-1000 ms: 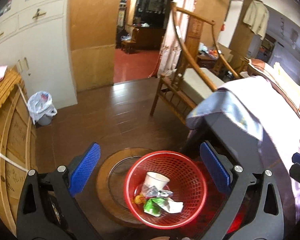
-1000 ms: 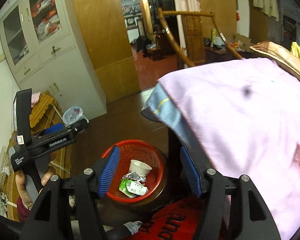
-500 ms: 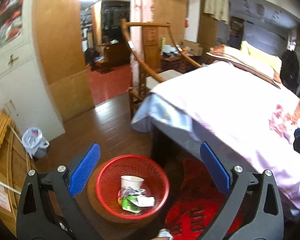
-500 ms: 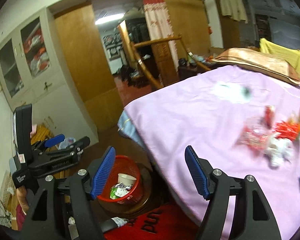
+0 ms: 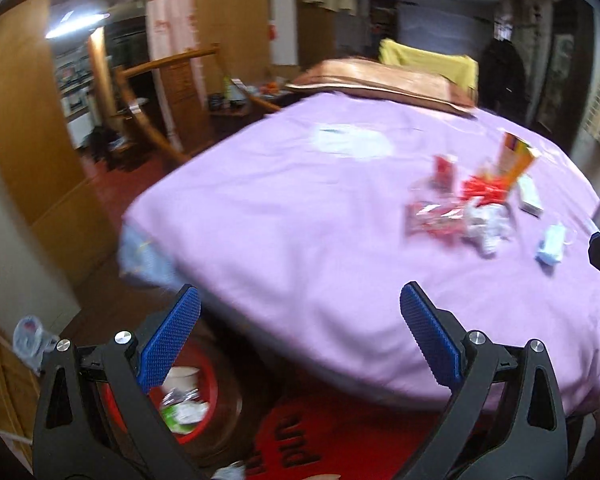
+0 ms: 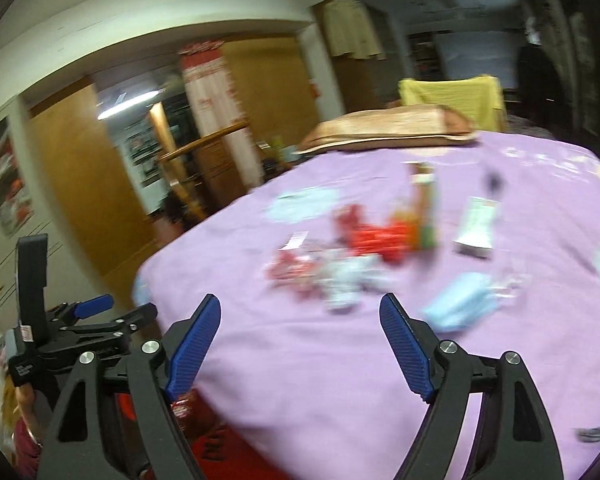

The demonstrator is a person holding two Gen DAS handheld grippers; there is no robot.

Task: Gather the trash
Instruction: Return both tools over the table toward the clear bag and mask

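Observation:
Trash lies on the purple bedspread (image 5: 300, 216): red wrappers (image 5: 432, 220), crumpled white paper (image 5: 486, 224), a blue face mask (image 5: 552, 244), a small white box (image 5: 530, 198) and an orange carton (image 5: 516, 160). The same pile shows blurred in the right wrist view: red wrappers (image 6: 376, 236), white paper (image 6: 348, 280), mask (image 6: 460, 306), white box (image 6: 476, 226). The red basket (image 5: 208, 392) with a paper cup (image 5: 182, 376) sits on the floor at lower left. My left gripper (image 5: 300, 336) is open and empty. My right gripper (image 6: 300, 344) is open and empty, short of the pile. The left gripper also shows at the left of the right wrist view (image 6: 96, 312).
A brown pillow (image 5: 380, 80) and a yellow cloth (image 5: 424, 60) lie at the bed's head. A red mat (image 5: 320, 440) lies beside the bed. A wooden chair (image 5: 148, 92), wooden doors and a white bag (image 5: 30, 336) on the floor are to the left.
Both grippers have swung up and right from the red basket toward the bed top. The trash pile on the bedspread has come into view. Both stay open.

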